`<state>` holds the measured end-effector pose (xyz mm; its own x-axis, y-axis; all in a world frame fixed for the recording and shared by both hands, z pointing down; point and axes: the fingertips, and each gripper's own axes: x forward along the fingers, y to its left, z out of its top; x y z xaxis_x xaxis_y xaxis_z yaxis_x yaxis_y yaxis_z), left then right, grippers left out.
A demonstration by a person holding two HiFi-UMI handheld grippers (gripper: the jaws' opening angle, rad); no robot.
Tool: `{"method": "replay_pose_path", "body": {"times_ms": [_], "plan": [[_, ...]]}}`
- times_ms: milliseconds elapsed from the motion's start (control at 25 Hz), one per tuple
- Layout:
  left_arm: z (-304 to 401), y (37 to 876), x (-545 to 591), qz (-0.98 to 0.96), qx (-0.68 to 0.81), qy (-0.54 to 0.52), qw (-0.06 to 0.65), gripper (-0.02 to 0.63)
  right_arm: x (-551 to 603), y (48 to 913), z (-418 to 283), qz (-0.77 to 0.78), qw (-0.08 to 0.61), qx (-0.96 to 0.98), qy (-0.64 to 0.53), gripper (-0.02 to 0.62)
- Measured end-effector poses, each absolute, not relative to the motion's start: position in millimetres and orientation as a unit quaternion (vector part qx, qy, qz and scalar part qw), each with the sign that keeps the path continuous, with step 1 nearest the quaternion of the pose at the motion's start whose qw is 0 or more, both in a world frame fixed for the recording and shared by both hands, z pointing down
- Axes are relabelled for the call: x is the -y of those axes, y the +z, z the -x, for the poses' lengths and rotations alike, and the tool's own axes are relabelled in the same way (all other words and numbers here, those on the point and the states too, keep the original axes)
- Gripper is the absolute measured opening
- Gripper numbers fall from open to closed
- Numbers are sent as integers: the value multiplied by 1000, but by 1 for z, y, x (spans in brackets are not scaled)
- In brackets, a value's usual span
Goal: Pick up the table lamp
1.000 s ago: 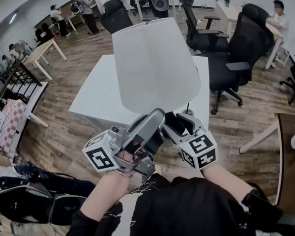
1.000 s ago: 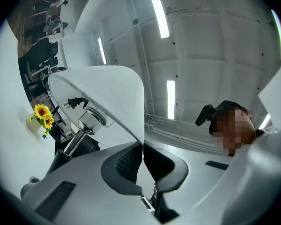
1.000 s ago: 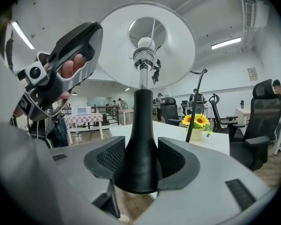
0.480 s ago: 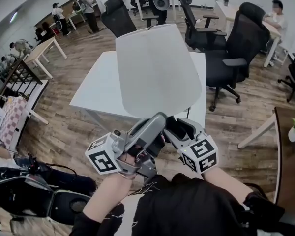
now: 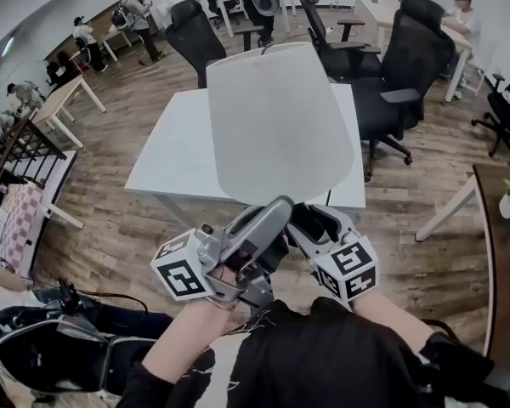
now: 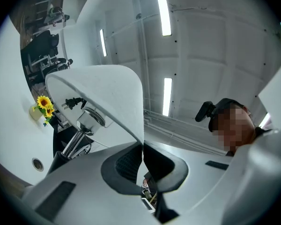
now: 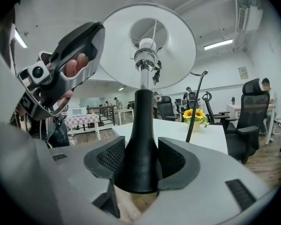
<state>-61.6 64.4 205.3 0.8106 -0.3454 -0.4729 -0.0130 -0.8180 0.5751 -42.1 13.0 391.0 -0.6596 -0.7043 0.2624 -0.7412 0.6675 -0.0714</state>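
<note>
The table lamp hangs in the air in front of me, its white shade [image 5: 276, 121] above a chrome neck [image 7: 143, 60] and a black flared base [image 7: 139, 139]. My left gripper [image 5: 274, 213] is shut on the lower rim of the shade [image 6: 107, 93], the thin edge pinched between its pads [image 6: 129, 165]. My right gripper [image 7: 141, 161] is shut on the black base, one pad on each side of it. In the head view the right gripper [image 5: 313, 221] sits under the shade, which hides the base. The black cord [image 7: 196, 102] dangles to the right.
A white table [image 5: 174, 151] stands just ahead, with a sunflower vase [image 7: 195, 117] on it. Black office chairs [image 5: 408, 66] crowd its far and right sides. A dark bag [image 5: 51, 355] lies on the floor at the left. People stand and sit at desks farther back.
Both grippers have carried the lamp forward towards the white table. Their grips on rim and base look the same.
</note>
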Motion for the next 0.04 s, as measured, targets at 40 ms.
{"method": "replay_pose_path", "body": {"times_ms": [40], "plan": [[66,204,-66,-909,97,-288,284,20,-15,390,48,-400,104,906,88,229]]}}
